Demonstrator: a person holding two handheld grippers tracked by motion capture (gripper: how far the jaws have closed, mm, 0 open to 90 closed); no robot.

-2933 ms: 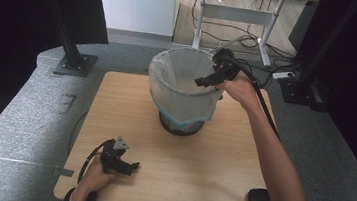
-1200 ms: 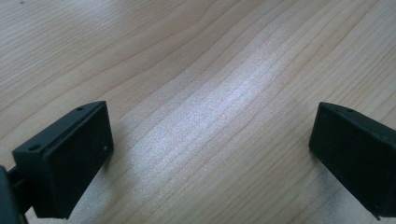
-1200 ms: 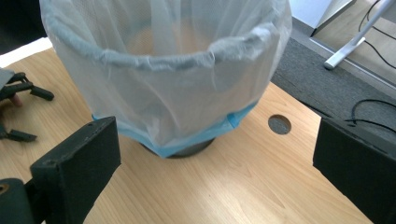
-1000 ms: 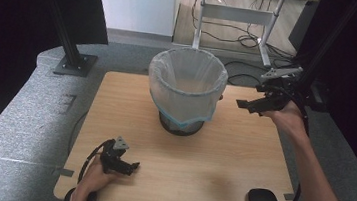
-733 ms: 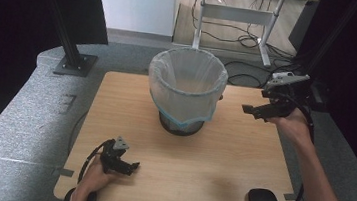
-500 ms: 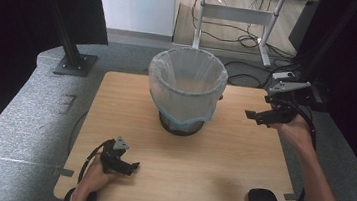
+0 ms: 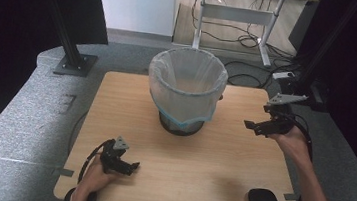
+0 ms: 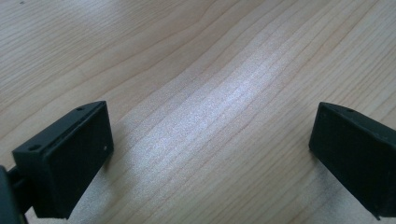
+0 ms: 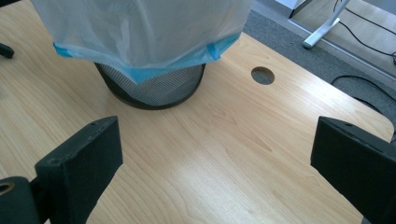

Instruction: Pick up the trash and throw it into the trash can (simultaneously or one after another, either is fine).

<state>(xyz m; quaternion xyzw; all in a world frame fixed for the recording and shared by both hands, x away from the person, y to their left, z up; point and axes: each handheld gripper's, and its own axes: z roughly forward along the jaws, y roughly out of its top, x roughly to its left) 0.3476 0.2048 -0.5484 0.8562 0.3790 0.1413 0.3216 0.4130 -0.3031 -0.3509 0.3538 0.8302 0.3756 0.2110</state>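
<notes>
right gripper is up over the right side of the table, held in the person's right hand, jaws spread wide with nothing between them. in its own view the two black jaws sit far apart at the bottom corners, with bare wood in between and the bin farther off ahead.

the bin stands upright around the middle of the table, toward the far edge. it's a dark mesh basket with a clear bag lining it, folded over the rim and hanging down the outside, with a blue band along the bottom edge of the bag. can't really tell from the high view if there's anything inside, the plastic is too cloudy.

left gripper is down at the near left corner, low on the tabletop, held by the left hand. its jaws are wide apart too, nothing in them, just wood grain between.

the two grippers are well apart, and neither touches the bin. there's a round cable hole in the table just beyond the bin in the right gripper view.
</notes>
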